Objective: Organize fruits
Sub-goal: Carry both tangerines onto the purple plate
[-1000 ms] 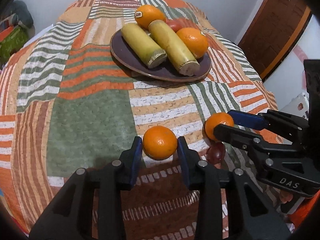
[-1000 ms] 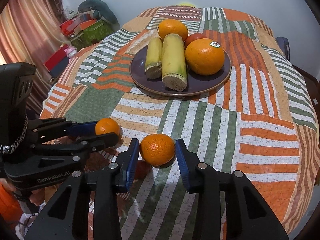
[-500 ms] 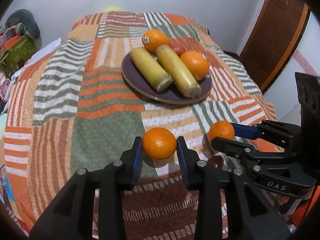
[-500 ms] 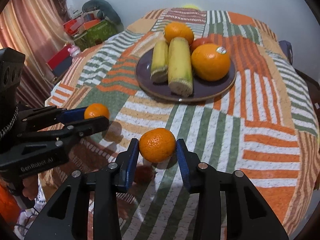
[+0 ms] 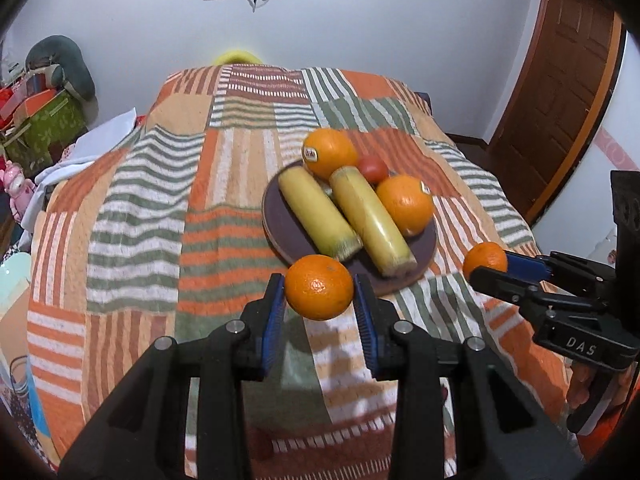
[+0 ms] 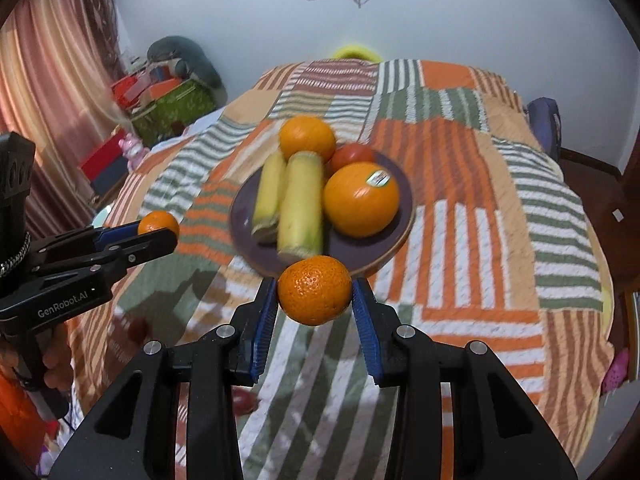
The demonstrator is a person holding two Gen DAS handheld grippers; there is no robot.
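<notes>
1. Holding two small fruits above the patchwork bedspread (image 5: 136, 216), we risk most at the brown plate (image 5: 280, 224), which sits far of both grippers and is already crowded: two large oranges, two yellow cut stalks (image 5: 316, 216) and a red fruit (image 5: 373, 169) fill it. Only its near rim looks bare, so a fruit let go there could roll off onto the soft cover.

2. Next in size is the large stickered orange (image 6: 361, 200) at the right of the plate. A nudge from an arriving gripper could push it over the rim, since the plate rests on yielding bedding and may tip.

3. The left gripper (image 5: 320, 300) is clamped on a mandarin (image 5: 319, 286), its blue pads pressing only the fruit's sides. We judge that a round, smooth skin held this way could slip out if the wrist tilts sharply.

4. The right gripper (image 6: 315, 300) is likewise closed on a second mandarin (image 6: 314, 289), just near of the plate's edge in its own view. Both grippers head for the same narrow spot, the left one being well left of it, so the tools might collide.

5. A small dark red fruit (image 6: 244, 398) lies on the bedspread near us, partly hidden behind the right gripper's fingers; we could overlook it.
</notes>
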